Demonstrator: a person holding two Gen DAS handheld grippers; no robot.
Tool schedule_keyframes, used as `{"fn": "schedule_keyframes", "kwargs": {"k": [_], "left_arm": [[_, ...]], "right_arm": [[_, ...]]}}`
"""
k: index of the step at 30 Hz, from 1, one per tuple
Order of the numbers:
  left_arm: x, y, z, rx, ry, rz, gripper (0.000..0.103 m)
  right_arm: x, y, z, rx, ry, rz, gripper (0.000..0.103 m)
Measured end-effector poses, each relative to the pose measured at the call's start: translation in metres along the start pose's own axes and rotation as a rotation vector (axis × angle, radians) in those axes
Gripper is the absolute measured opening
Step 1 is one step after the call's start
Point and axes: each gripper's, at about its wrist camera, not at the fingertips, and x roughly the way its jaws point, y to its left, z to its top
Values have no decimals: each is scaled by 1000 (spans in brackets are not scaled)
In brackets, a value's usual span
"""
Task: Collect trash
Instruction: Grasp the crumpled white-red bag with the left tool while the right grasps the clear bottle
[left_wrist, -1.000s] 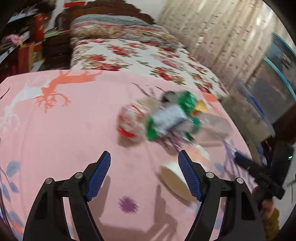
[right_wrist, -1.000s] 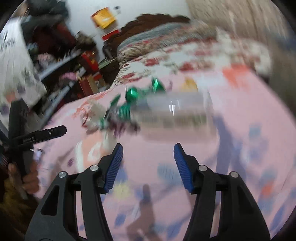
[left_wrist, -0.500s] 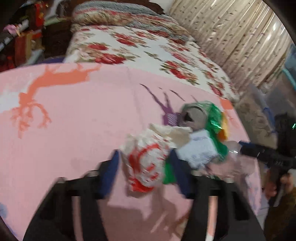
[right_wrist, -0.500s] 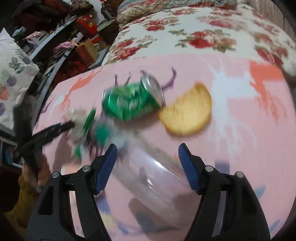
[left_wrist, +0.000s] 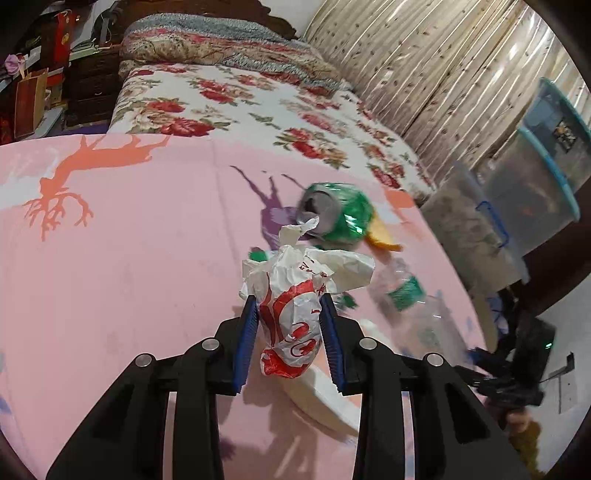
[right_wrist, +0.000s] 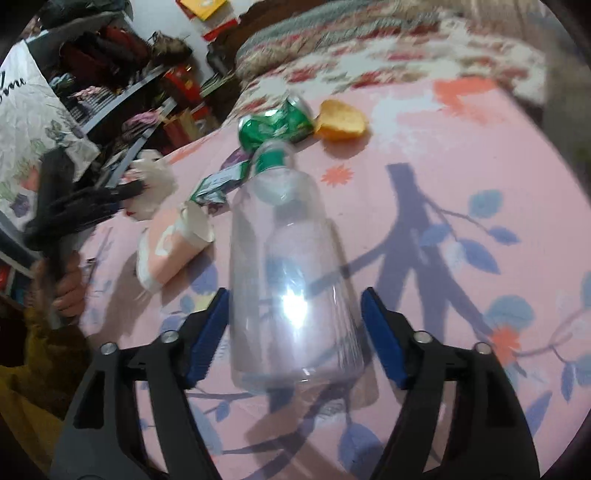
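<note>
My left gripper (left_wrist: 290, 334) is shut on a crumpled white and red wrapper (left_wrist: 295, 314), held just above the pink sheet. Beyond it lie a crushed green can (left_wrist: 338, 218), an orange chip (left_wrist: 380, 238) and a clear plastic bottle (left_wrist: 410, 295). In the right wrist view my right gripper (right_wrist: 295, 332) is open, its fingers either side of the clear bottle (right_wrist: 291, 280), not touching it. The green can (right_wrist: 275, 125), the chip (right_wrist: 341, 120), a green wrapper (right_wrist: 221, 182) and a squashed paper cup (right_wrist: 171, 245) lie further on. The left gripper holding the wrapper (right_wrist: 153, 188) shows at the left.
The pink patterned sheet (left_wrist: 129, 240) covers the surface. A floral bed (left_wrist: 240, 99) lies behind. Lidded plastic bins (left_wrist: 532, 177) stand at the right, curtains (left_wrist: 424, 66) behind them. Cluttered shelves (right_wrist: 110, 74) are at the left in the right wrist view.
My left gripper moved onto the white and red wrapper and shut on it. My right gripper moved up to the clear bottle, which now lies between its open fingers.
</note>
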Motion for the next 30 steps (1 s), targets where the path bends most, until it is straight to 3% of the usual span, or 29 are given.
{"fn": "schedule_keyframes", "kwargs": {"k": [4,6,7,11,15,19,24,30], "left_arm": [[-19,-29,-12,43,-9,-61,32],[-23,-48,-19,80,-5,-83,32],[-23,-61,-25,105,4,-100,32],[-16,-97,-43,169,50,-153,32],[6,-127,-65,214,121,-189,32],[38,-149,-88,251,210,-196,32],[67,-167,-106,306,251,-151,34],[73,-170,-111,336,243,-80,52]], "right_arm": [[-2,14,-14,-64,-56,-56,84],[-1,18,-20,-87,-67,-81,78],[-1,21,-24,-95,-76,-96,67],[-12,18,-41,-32,-107,-84,66],[-34,11,-69,26,-153,-143,66],[-58,1,-100,80,-189,-191,66],[-80,-8,-125,151,-237,-258,67],[-79,-2,-125,134,-256,-250,84]]}}
